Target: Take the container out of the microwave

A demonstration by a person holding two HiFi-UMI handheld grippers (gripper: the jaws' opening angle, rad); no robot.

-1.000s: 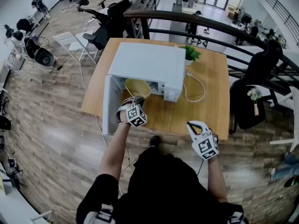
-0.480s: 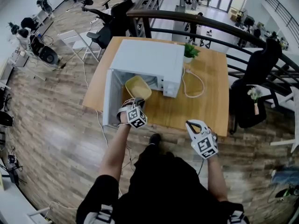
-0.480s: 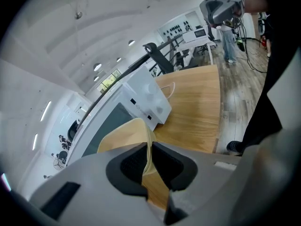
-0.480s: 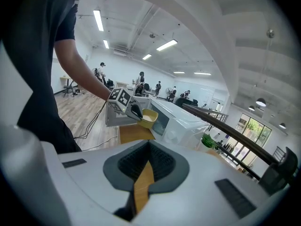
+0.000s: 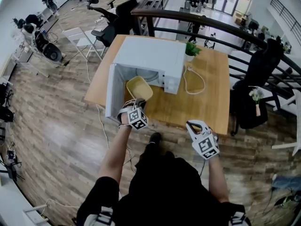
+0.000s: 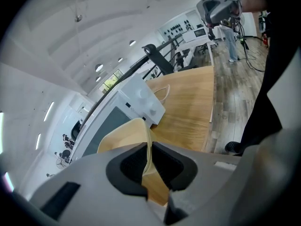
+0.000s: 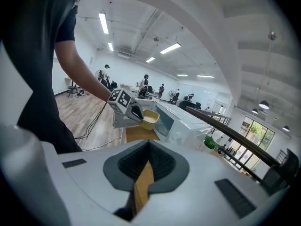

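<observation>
A pale yellow container (image 5: 139, 87) hangs just in front of the open white microwave (image 5: 150, 60), above the wooden table (image 5: 207, 98). My left gripper (image 5: 137, 105) is shut on the container's near rim. In the left gripper view the rim (image 6: 127, 135) runs between the dark pads (image 6: 165, 164). The right gripper view shows the container (image 7: 150, 119) held out from the microwave (image 7: 181, 121). My right gripper (image 5: 193, 125) hovers at the table's front edge, right of the microwave. It is shut, with nothing in it.
The microwave door (image 5: 111, 91) stands open to the left of the container. A white cable (image 5: 194, 84) loops on the table right of the microwave, and a small green plant (image 5: 193, 52) stands behind it. A black railing (image 5: 211, 25) runs beyond the table.
The container has come out of the microwave cavity toward the table's front, carried by my left gripper. My right gripper has drawn back slightly toward the person.
</observation>
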